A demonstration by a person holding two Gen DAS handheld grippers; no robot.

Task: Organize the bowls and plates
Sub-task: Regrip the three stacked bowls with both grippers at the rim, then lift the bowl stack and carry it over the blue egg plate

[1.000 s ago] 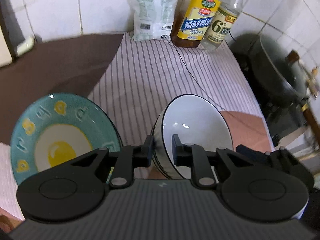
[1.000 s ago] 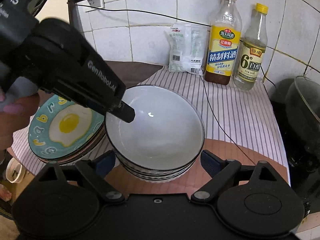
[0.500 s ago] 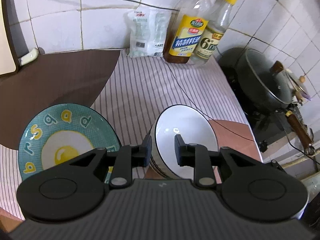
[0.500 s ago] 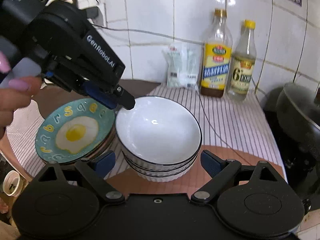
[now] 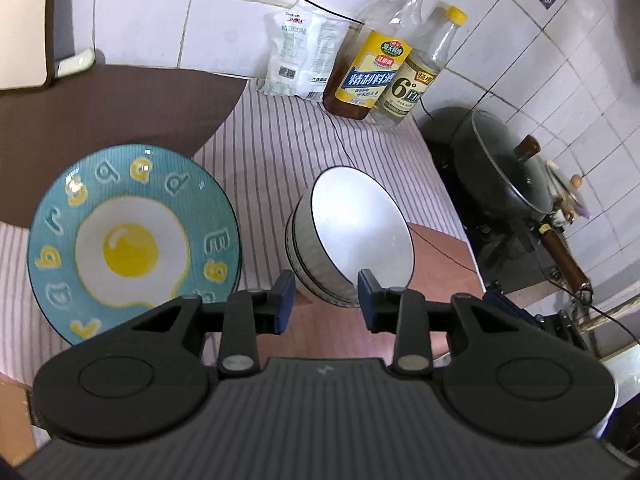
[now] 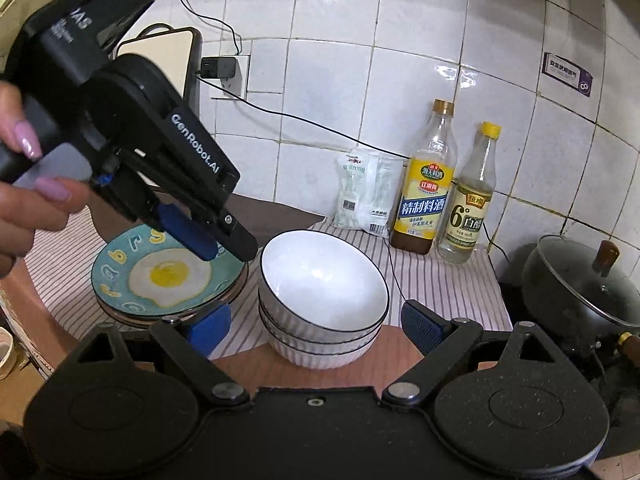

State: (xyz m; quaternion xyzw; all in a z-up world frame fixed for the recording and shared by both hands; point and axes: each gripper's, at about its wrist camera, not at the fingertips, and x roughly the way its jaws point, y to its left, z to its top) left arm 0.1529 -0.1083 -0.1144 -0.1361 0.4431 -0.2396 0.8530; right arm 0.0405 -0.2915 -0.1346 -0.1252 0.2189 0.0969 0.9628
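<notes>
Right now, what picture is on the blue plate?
A fried egg ringed by letters on the top plate, clearest in the left wrist view.

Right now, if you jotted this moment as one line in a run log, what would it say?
left gripper: jaws opening, nothing between them | right gripper: open, empty | white bowls: stacked | egg plate: atop plate stack, beside bowls

I see open striped cloth (image 6: 432, 280) between the stack of bowls (image 6: 322, 300) and the two bottles (image 6: 424, 196) at the counter's back edge, room enough to pass. The stack of plates (image 6: 168, 280) sits just beside the bowls, leaving a thin gap. My left gripper (image 6: 224, 246) hangs over the plates. The lidded pot (image 6: 580, 292) blocks the counter's right edge.
</notes>
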